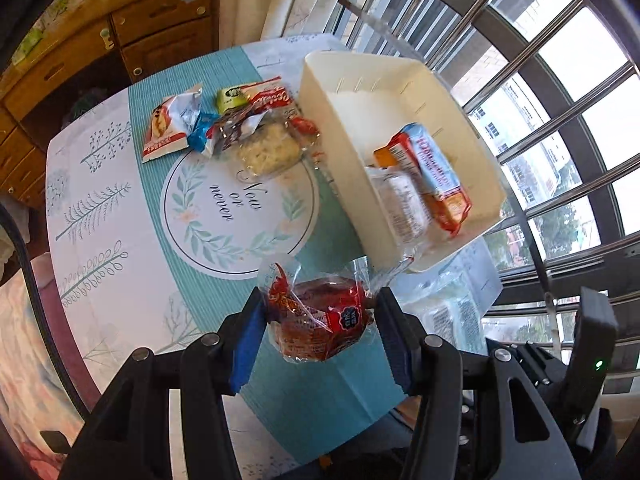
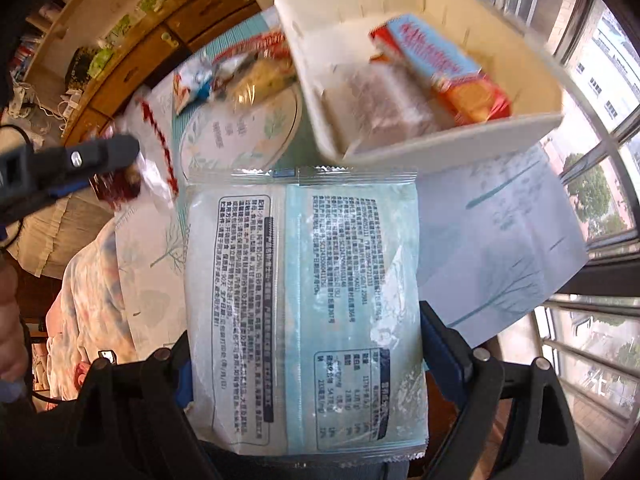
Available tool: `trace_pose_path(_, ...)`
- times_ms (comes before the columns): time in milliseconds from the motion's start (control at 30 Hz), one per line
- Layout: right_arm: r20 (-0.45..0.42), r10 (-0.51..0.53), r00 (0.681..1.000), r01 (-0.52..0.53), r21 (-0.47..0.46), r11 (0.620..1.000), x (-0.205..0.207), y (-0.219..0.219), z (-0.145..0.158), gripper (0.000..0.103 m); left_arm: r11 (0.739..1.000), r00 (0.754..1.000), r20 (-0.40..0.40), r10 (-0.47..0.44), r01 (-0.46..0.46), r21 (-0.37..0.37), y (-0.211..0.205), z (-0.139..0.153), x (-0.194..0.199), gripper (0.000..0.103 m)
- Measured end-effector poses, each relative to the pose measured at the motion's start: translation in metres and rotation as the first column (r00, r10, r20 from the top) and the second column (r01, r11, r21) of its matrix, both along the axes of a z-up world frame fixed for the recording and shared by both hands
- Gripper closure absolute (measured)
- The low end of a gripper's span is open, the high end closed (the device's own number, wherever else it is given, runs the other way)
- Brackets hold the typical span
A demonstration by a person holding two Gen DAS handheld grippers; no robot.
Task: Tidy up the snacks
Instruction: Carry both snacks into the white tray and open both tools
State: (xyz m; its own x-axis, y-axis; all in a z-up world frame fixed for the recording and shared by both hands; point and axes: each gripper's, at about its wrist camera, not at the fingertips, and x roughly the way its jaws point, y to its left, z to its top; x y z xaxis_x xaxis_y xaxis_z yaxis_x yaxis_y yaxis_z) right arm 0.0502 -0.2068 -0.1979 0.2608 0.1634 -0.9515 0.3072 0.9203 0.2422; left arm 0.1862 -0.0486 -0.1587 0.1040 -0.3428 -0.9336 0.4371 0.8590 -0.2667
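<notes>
A red-wrapped pastry in clear film (image 1: 316, 320) is clamped between the blue pads of the left gripper (image 1: 320, 330) and held clear above the near edge of the tablecloth (image 1: 120, 208). A flat pale-blue packet (image 2: 304, 312) is pinched across its width by the right gripper (image 2: 304, 364), whose jaws stand wide on it; it is carried above the table's window-side corner, just short of the cream bin (image 1: 400, 76).

The bin sits at the window-side edge of the tabletop, its near corner seeming to overhang. Two packs already lie inside: an orange-and-blue biscuit pack (image 1: 432, 176) and a clear-wrapped white one (image 1: 400, 204). A loose pile of snacks (image 1: 224, 124) is left at the far middle of the cloth.

Risks, as judged: the pastry is gripped through slack film, so it could slip or be crushed if squeezed harder. The wide packet is held at one end only, so sagging or twisting out is possible. With both grippers heading to one bin, a clash is likely, and the bin could be nudged off the window edge.

Writing: "Now or never" is printed in the round wreath emblem (image 1: 240, 208) on the cloth. The packet's back carries dense Chinese print and a nutrition table, too small to be read. Red script on the biscuit pack and the pile's wrappers is not legible.
</notes>
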Motion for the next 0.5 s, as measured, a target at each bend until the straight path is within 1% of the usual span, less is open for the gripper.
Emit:
trace_pose_path(100,0.034,0.013,0.999,-0.012,-0.021,1.000,0.005,-0.017,0.017,0.013,0.999,1.000,0.000,0.025,-0.025,-0.021,-0.013,0.006,-0.005,0.050)
trace_pose_path(300,0.084,0.051,0.995,-0.047,-0.055,0.997,0.021,-0.049,0.040,0.012,0.996,0.997,0.009,0.072,-0.071,-0.049,-0.047,0.017,-0.009,0.050)
trace_pose_path(500,0.099,0.119,0.988,-0.109,-0.104,0.989,0.041,-0.090,0.053,0.012,0.991,0.993,0.017,0.120,-0.119,-0.064,-0.082,0.019,-0.007,0.050)
